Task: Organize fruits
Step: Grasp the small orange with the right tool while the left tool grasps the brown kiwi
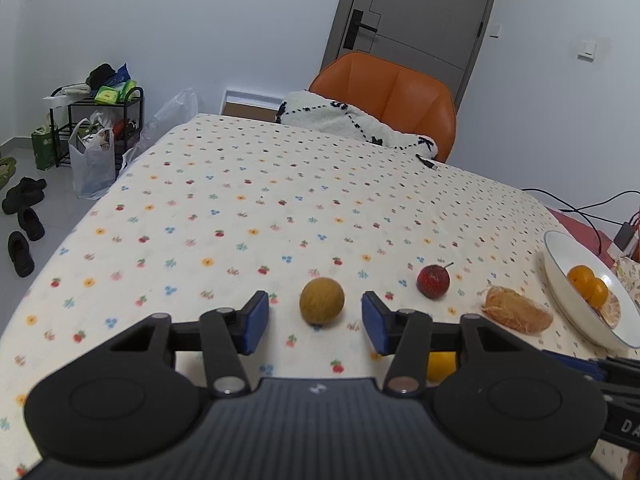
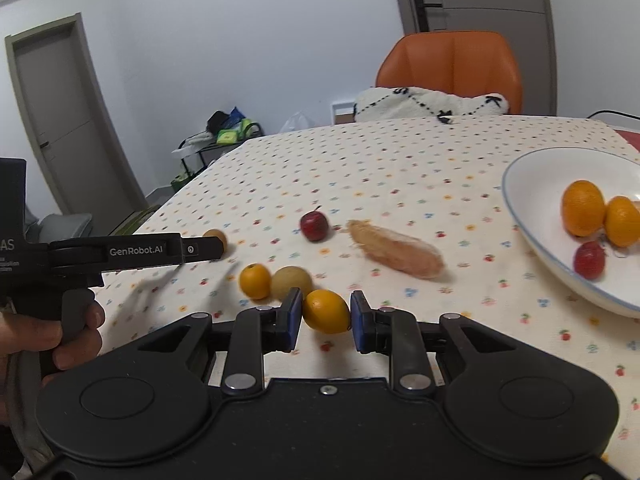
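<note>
My left gripper [image 1: 315,322] is open with a tan round fruit [image 1: 322,301] between and just beyond its fingertips; it also shows in the right wrist view [image 2: 212,246], side-on. My right gripper [image 2: 326,316] is shut on a yellow-orange fruit [image 2: 326,311]. On the tablecloth lie a small orange [image 2: 255,281], a tan round fruit [image 2: 291,282], a red fruit with a stem [image 2: 314,226] [image 1: 433,281] and a long tan fibrous piece [image 2: 394,250] [image 1: 516,310]. A white bowl [image 2: 532,200] [image 1: 560,272] at the right holds two oranges [image 2: 583,208] and a red fruit [image 2: 589,260].
An orange chair [image 1: 394,96] with a white blanket [image 1: 352,120] stands at the table's far edge. Black cables [image 1: 576,208] run at the right. A rack with bags [image 1: 100,120] and shoes [image 1: 24,216] are on the floor at the left.
</note>
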